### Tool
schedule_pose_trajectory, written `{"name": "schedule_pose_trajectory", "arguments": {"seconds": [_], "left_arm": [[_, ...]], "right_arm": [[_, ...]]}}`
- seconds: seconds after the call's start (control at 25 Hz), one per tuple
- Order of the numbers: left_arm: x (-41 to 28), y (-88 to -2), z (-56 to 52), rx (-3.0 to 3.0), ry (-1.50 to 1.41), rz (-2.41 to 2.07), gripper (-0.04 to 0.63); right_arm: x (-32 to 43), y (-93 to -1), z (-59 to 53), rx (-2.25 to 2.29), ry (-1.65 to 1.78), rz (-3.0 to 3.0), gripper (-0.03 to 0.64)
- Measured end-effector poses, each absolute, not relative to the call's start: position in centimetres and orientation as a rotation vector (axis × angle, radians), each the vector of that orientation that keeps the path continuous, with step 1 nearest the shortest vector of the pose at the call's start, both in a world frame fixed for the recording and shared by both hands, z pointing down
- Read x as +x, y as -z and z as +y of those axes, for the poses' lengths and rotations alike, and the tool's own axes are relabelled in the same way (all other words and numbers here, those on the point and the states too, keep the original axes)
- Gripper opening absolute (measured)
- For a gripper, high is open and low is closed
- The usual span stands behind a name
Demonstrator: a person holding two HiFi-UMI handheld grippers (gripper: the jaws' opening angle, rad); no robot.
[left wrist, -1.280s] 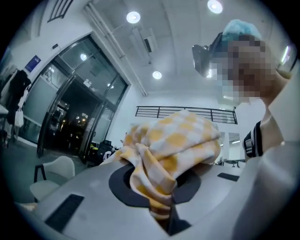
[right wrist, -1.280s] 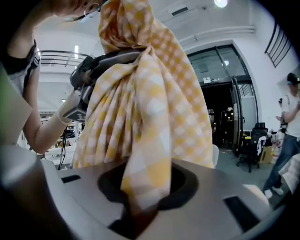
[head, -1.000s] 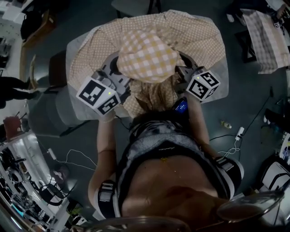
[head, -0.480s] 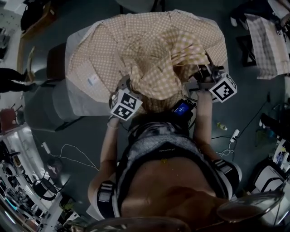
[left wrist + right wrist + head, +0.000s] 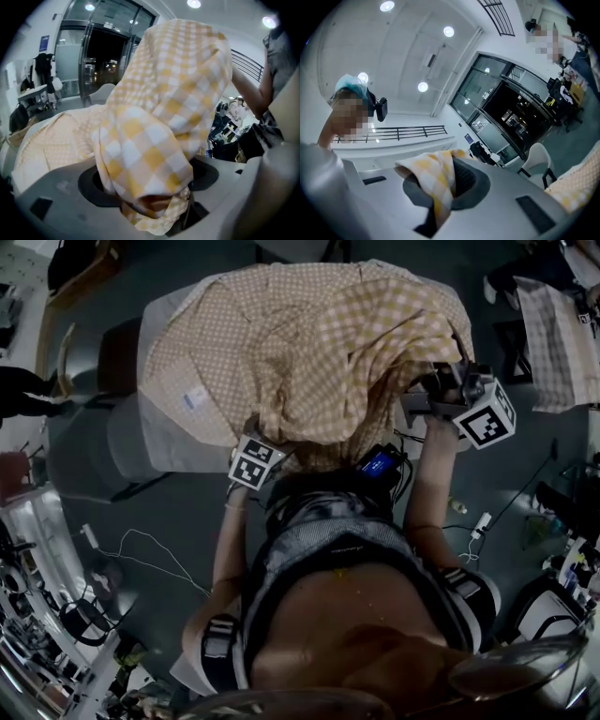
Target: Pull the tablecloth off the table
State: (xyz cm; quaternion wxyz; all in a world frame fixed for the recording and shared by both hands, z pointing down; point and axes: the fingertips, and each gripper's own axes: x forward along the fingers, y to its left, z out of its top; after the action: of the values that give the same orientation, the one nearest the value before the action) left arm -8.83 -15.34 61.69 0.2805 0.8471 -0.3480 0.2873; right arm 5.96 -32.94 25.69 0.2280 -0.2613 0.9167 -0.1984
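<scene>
While the two grippers work at the table's near edge, one yellow-and-white checked tablecloth (image 5: 375,338) lies heaped over the right half of the single grey table (image 5: 155,439), its folds spilling toward the person

The left gripper (image 5: 259,452), at the table's near edge, has its jaws opening; in its own view the big-checked cloth drapes loosely over and between them and hides them from sight

The right gripper (image 5: 433,396), at the table's right edge, is closed tight on one narrow fold of the same cloth, which runs down into the slot between its jaws

Finer-checked fabric (image 5: 216,343) covers the left half of the table; whether it is a second cloth or the other face of the first, I cannot tell

One dark chair (image 5: 120,357) stands against the table's left side. One more checked cloth (image 5: 555,334) lies well to the right of the table. On the floor nearer than the table, one white cable (image 5: 150,563) loops to the left and one power strip (image 5: 485,519) lies to the right. The person's torso (image 5: 356,615) fills the view below the table's near edge
</scene>
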Motion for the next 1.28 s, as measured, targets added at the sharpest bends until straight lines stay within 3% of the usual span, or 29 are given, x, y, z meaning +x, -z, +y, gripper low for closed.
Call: {"name": "schedule_pose_trajectory", "arguments": {"seconds": [0.24,0.44,0.92,0.96,1.0,1.04,1.08,1.16,1.28], "left_arm": [[-14.1,-67.8,-13.0,1.946,-0.706,-1.134,0.425],[-13.7,-71.5,-11.0,1.815,-0.727,-1.198,0.469],[-11.4,-77.6,-11.3,1.733,-1.043,-1.257,0.476],[-11.2,-77.5,-11.5,1.74,-1.044,-1.259,0.465],[-11.0,-77.3,-11.6,1.751,-1.041,-1.259,0.396],[-10.9,-77.1,-11.8,1.761,-1.03,-1.258,0.245],[-10.8,-76.9,-12.1,1.767,-1.012,-1.252,0.174],[-10.9,-76.1,-12.5,1.761,-0.941,-1.231,0.1],[-11.1,-73.8,-13.0,1.758,-0.797,-1.207,0.062]], "right_arm": [[5.2,-26.9,-33.0,-0.663,0.592,2.525,0.066],[3.2,-28.1,-32.1,-0.633,0.604,2.607,0.066],[1.0,-33.5,-31.0,-0.661,0.706,2.758,0.066],[1.3,-33.6,-31.1,-0.667,0.71,2.755,0.066],[1.5,-33.8,-31.2,-0.674,0.709,2.759,0.066],[1.6,-33.9,-31.2,-0.681,0.705,2.764,0.066],[1.6,-34.0,-31.1,-0.686,0.701,2.769,0.066],[1.5,-34.0,-30.8,-0.686,0.7,2.768,0.066],[1.6,-33.9,-30.6,-0.688,0.699,2.763,0.066]]}}
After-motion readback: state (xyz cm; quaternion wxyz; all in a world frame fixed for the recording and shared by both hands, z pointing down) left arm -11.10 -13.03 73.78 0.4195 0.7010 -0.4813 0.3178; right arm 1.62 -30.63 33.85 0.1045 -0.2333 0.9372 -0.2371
